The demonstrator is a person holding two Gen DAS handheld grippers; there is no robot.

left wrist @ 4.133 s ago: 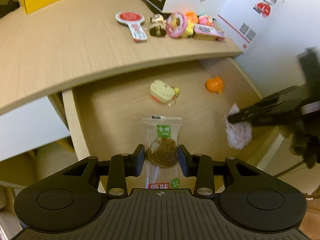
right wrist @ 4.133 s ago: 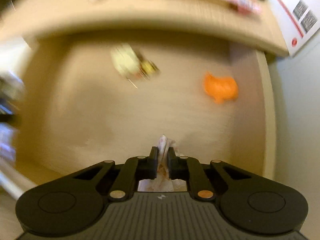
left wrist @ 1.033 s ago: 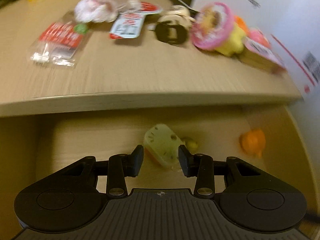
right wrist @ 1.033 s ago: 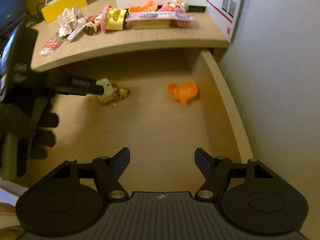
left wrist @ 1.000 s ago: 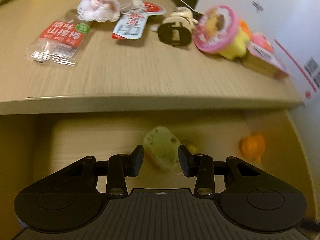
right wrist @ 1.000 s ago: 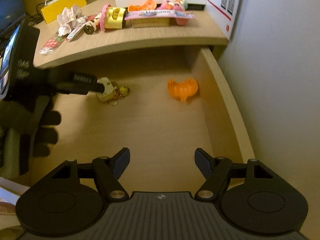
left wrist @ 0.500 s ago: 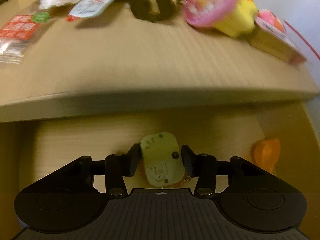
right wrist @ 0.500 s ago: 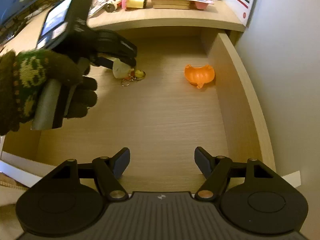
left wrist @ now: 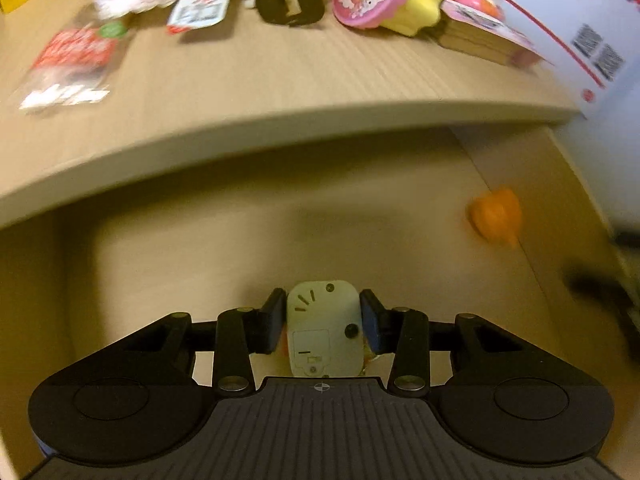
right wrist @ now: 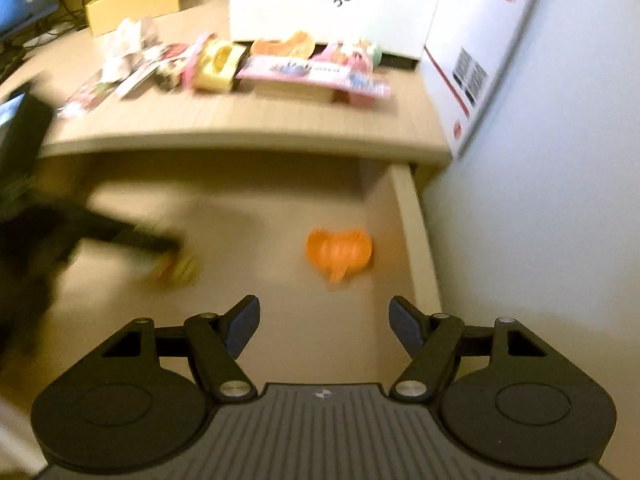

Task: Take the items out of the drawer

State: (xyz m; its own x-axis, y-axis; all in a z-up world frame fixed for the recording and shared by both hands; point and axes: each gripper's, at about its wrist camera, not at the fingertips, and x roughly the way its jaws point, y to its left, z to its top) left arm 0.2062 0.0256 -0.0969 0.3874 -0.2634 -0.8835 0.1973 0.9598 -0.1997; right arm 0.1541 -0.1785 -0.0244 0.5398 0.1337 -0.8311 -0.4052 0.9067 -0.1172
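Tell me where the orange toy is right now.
The orange toy lies on the drawer floor near the drawer's right wall, ahead of the open right gripper in the right wrist view. In the left wrist view it shows far right.

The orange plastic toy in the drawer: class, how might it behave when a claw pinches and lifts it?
The orange toy looks like a moulded plastic shell, so probably stiff and light. Its lobed, rounded outline may let flat pads slip unless they close across the middle. It lies close to the drawer's side wall, so a push could slide it against that.

Left gripper [left wrist: 323, 322] closing, right gripper [right wrist: 324, 326] seemingly agape
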